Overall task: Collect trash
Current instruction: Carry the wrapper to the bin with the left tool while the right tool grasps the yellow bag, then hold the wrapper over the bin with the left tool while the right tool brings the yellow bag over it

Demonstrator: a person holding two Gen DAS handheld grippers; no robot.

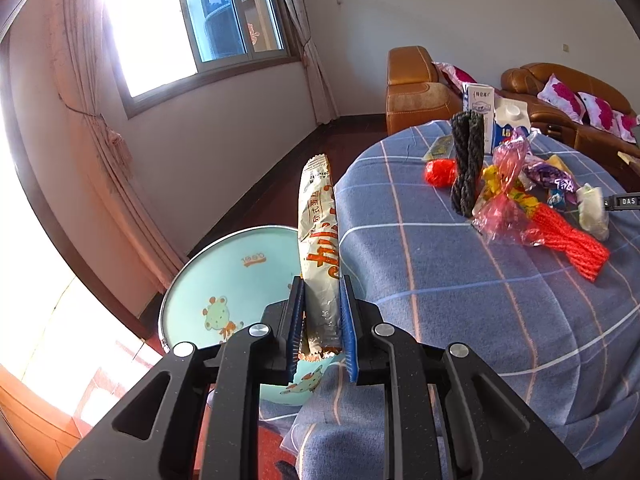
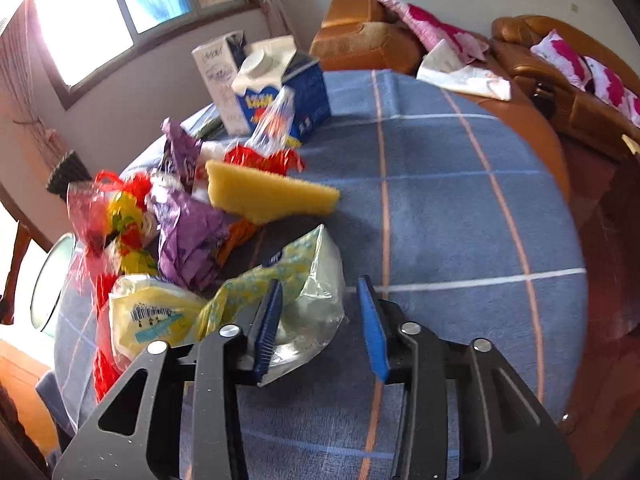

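The left gripper (image 1: pixel 320 320) is clamping a long, crinkled silver-and-white snack wrapper with orange lettering (image 1: pixel 318 240) between its blue pads and holding it upright beside the edge of the round table in its blue plaid cloth (image 1: pixel 460 280). Just below and beyond the wrapper, a pale turquoise round bin with cartoon frogs printed inside (image 1: pixel 224 276) is standing on the floor. It is probably the collecting point, so this piece looks close to being dropped in. What the bin already holds cannot be seen.

The right gripper (image 2: pixel 320 320) is reaching over the table. Its left pad is lying against a clear plastic bag printed in pale yellow and blue (image 2: pixel 304 280) while the right pad is standing apart from it, so the jaws are not yet gripping the bag.

Plenty is waiting on the table: a crumpled purple wrapper (image 2: pixel 188 240), a yellow sponge wedge (image 2: pixel 268 196), a red-tinted plastic bag (image 1: pixel 504 208), a bundle of red cord (image 1: pixel 568 240), a twisted dark rope (image 1: pixel 466 164), a blue-and-white carton with a round cap (image 2: pixel 280 88) and a tall white carton (image 2: pixel 216 68).

Little of the writing is legible: the snack wrapper carries large orange Chinese characters, the bin a small orange logo, the clear bag a barcode, and the black part at the right edge of the left view the letters "DAS".
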